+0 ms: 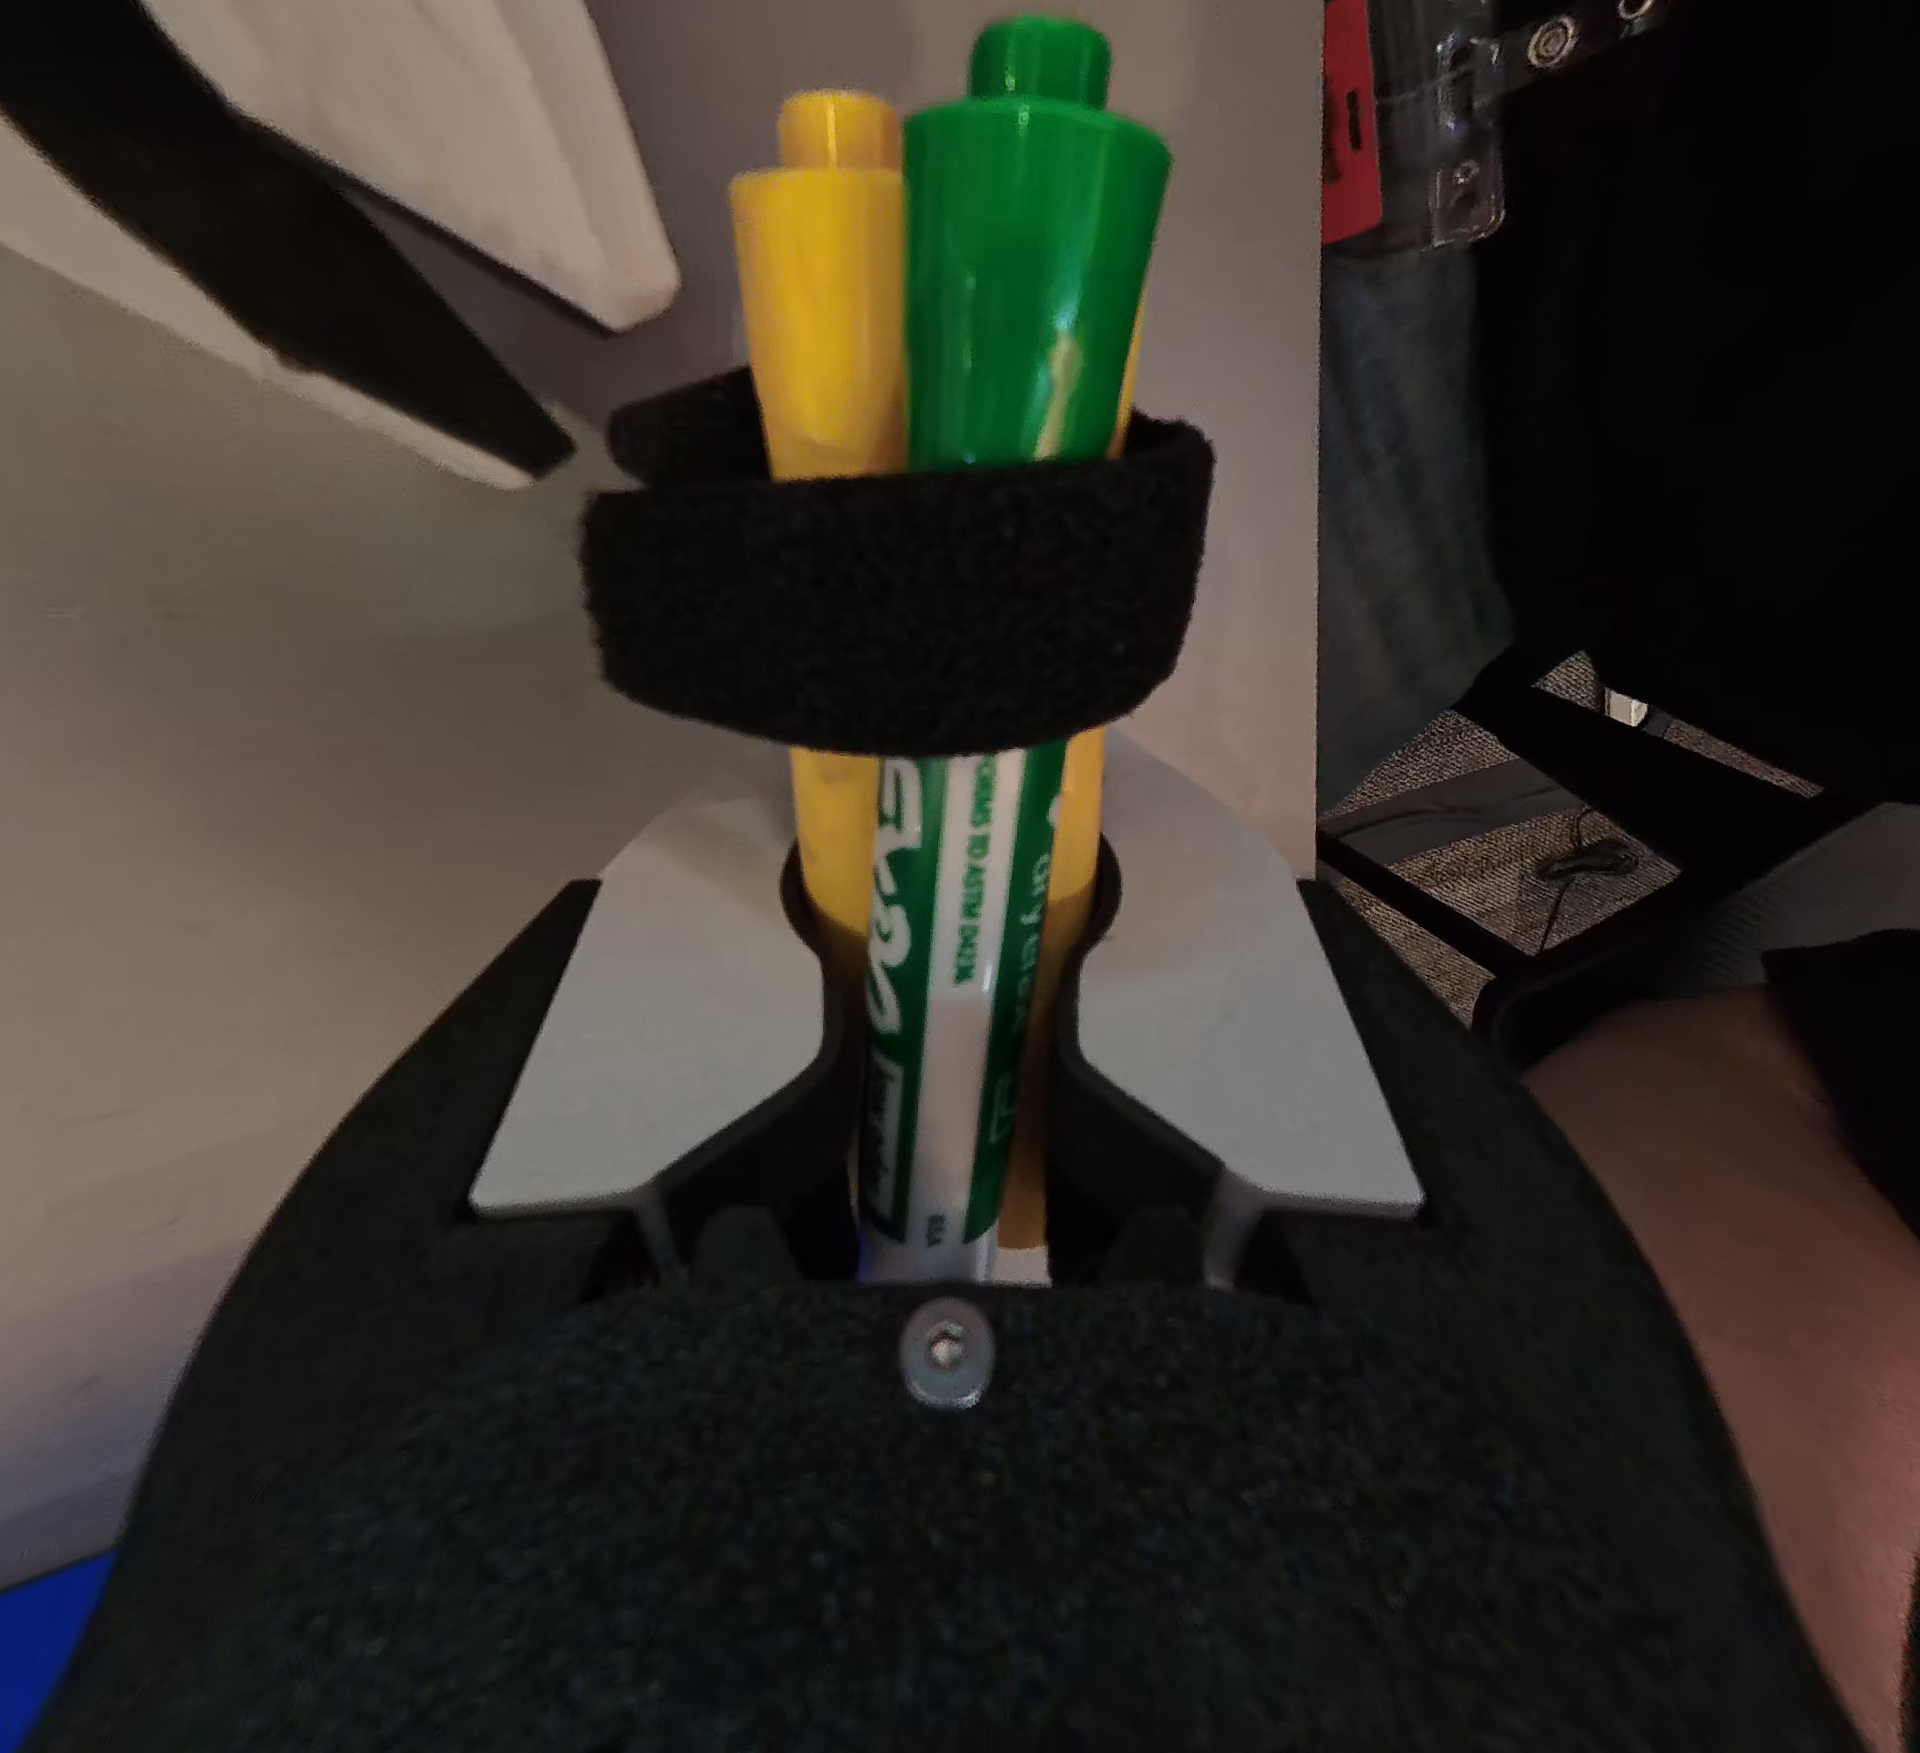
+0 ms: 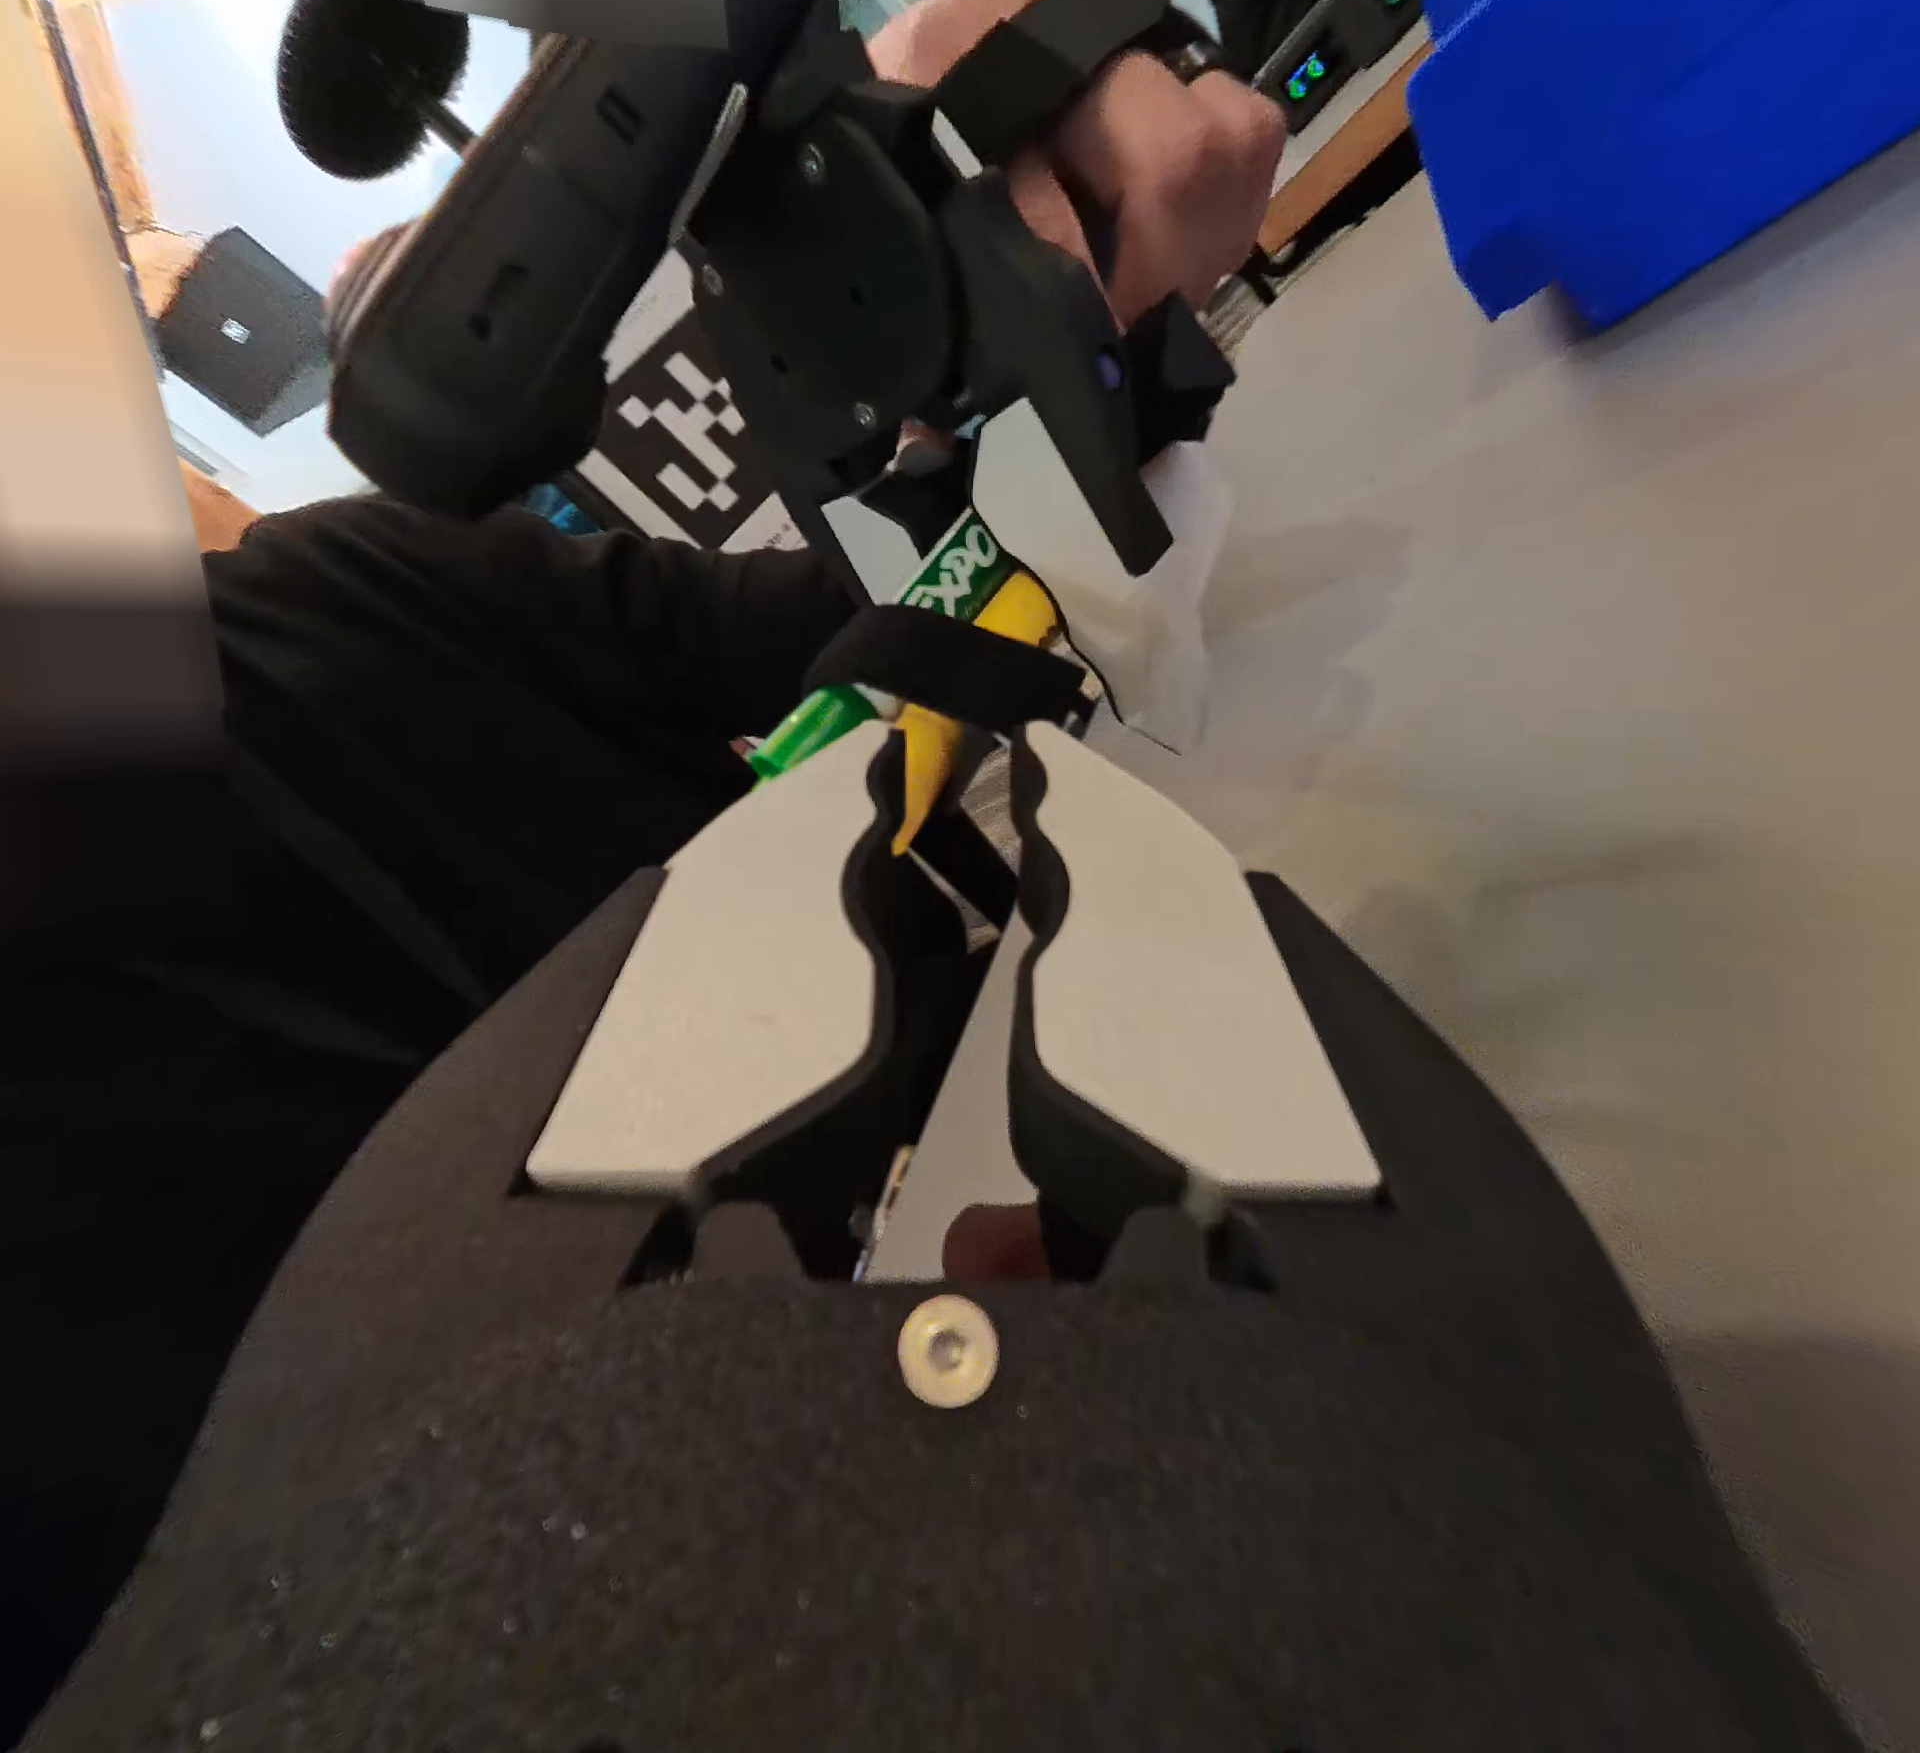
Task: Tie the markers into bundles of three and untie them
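Though strapped, marker bundle (image 1: pixel 951 477) upright between left hand-held gripper (image 1: pixel 948 893) fingers.

Two close wrist views along their jaws, facing each other, sharing the strapped markers (image 1: pixel 951 456) (image 2: pixel 935 664).

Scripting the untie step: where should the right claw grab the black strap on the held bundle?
Judging from the left wrist view, pinch the tail of the strap where it lifts off the wrap at its upper left, coming in sideways from there. Elsewhere the band hugs the markers, and the left claw blocks the barrels below.
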